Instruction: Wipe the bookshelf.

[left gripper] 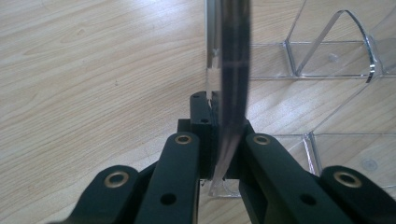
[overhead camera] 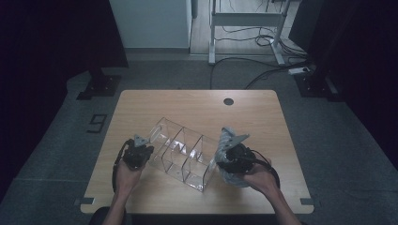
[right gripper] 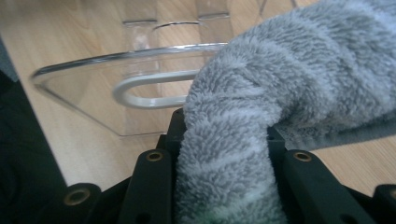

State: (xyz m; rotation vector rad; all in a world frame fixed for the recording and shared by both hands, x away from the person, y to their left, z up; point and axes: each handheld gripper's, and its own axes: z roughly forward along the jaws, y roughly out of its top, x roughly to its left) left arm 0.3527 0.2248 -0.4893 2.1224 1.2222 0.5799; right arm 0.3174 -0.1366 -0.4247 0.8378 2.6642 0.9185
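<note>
Forearms at the near table (overhead camera: 141, 101) edge, tongs on organizer and cloth.
Left tongs (overhead camera: 139, 151) clamp a wall of the clear acrylic organizer (overhead camera: 184, 153) at mid-table; right tongs (overhead camera: 228, 151) clamp a grey fleecy cloth (right gripper: 261, 107) just beside the organizer's right end.

The high view looks forward and down from above the person's side, taking in the whole worktop (overhead camera: 197, 105) from some way off. Each tool's view sits very close, looking along its black jaws toward the clear organizer (overhead camera: 183, 152), the landmark all three views share (left gripper: 327, 60) (right gripper: 121, 93).
</note>
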